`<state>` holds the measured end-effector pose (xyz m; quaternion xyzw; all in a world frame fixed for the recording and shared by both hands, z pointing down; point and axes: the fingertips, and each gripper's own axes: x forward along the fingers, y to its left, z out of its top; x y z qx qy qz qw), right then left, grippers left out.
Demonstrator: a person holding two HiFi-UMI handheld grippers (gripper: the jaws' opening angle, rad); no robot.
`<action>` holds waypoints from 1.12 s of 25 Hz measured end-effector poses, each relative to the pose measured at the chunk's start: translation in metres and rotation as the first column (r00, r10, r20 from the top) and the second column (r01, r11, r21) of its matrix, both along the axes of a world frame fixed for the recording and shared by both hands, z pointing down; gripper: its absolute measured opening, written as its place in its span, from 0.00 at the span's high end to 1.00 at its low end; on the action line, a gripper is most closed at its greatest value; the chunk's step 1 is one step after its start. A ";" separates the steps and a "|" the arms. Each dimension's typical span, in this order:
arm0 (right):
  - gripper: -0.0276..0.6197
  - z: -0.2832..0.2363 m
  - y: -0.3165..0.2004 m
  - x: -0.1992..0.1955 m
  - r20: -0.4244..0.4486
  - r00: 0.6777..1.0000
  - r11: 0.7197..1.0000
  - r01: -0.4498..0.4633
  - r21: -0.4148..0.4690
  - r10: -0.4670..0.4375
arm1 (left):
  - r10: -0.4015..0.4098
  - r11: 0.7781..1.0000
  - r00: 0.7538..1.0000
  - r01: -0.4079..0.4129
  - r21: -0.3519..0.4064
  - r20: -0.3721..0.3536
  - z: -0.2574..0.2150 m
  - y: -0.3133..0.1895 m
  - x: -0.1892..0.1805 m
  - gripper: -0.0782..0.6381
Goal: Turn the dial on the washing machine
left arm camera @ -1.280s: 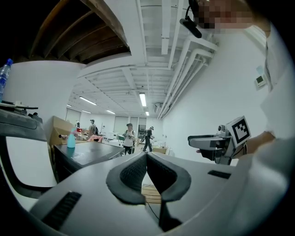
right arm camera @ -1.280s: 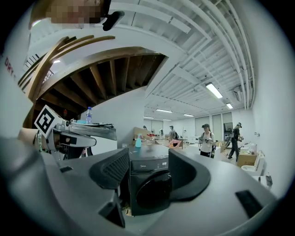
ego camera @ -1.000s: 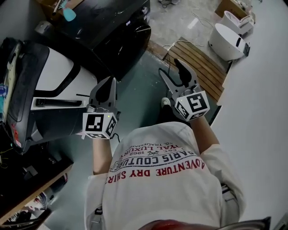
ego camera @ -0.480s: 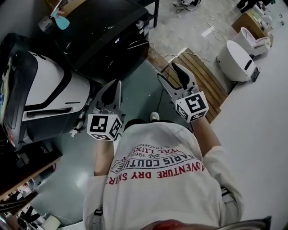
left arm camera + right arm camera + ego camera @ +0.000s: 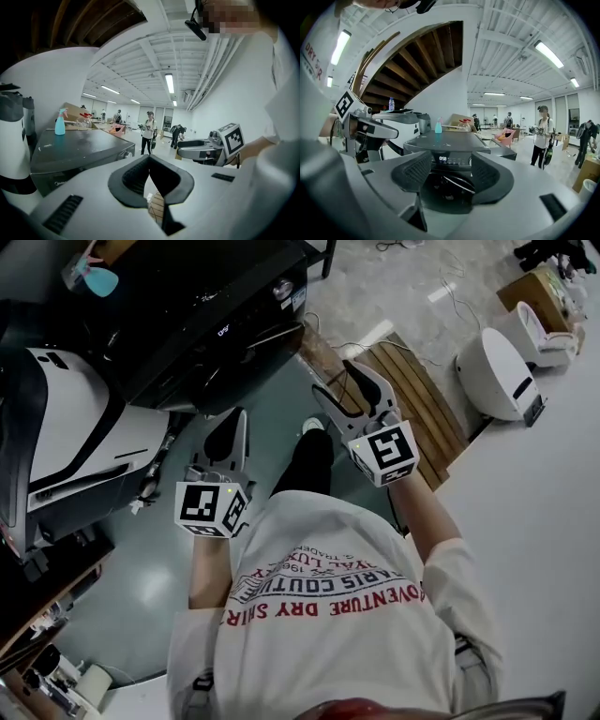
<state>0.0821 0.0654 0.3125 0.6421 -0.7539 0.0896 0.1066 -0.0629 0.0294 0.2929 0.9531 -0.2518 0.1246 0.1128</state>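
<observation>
The black washing machine [image 5: 211, 310] stands ahead of me at the top of the head view, its round dial [image 5: 282, 287] at the front panel's right end. In the left gripper view the dial [image 5: 126, 154] shows as a small silver knob. My right gripper [image 5: 339, 381] is open and empty, held in the air short of the machine's front. In the right gripper view its jaws [image 5: 450, 173] frame the washing machine [image 5: 450, 143] and its lit display [image 5: 443, 159]. My left gripper [image 5: 228, 432] is shut on nothing, lower and to the left, apart from the machine.
A white and black appliance [image 5: 66, 427] stands left of the washer. A blue spray bottle [image 5: 94, 279] sits on the washer's top. A wooden pallet [image 5: 417, 395] and a white rounded unit [image 5: 497, 362] lie to the right. Several people stand far across the hall [image 5: 149, 133].
I have stepped forward, and the washer has come nearer in the head view. My right gripper has drifted left and up towards the washer's front. The left gripper has barely shifted.
</observation>
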 end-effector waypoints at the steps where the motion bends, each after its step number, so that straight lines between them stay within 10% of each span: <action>1: 0.55 0.005 -0.011 0.006 -0.006 1.000 1.000 0.001 -0.003 -0.001 | -0.003 1.000 1.000 0.003 -0.005 0.001 0.006 -0.008 0.008 0.87; 12: 0.54 0.042 -0.147 0.065 -0.089 0.992 0.996 0.085 -0.038 -0.089 | -0.166 0.986 0.984 0.165 -0.021 -0.070 0.025 -0.119 0.074 0.87; 28: 0.54 0.153 -0.232 0.075 -0.231 0.956 0.974 0.138 -0.181 -0.179 | -0.343 0.935 0.939 0.345 0.083 -0.039 0.087 -0.170 0.053 0.87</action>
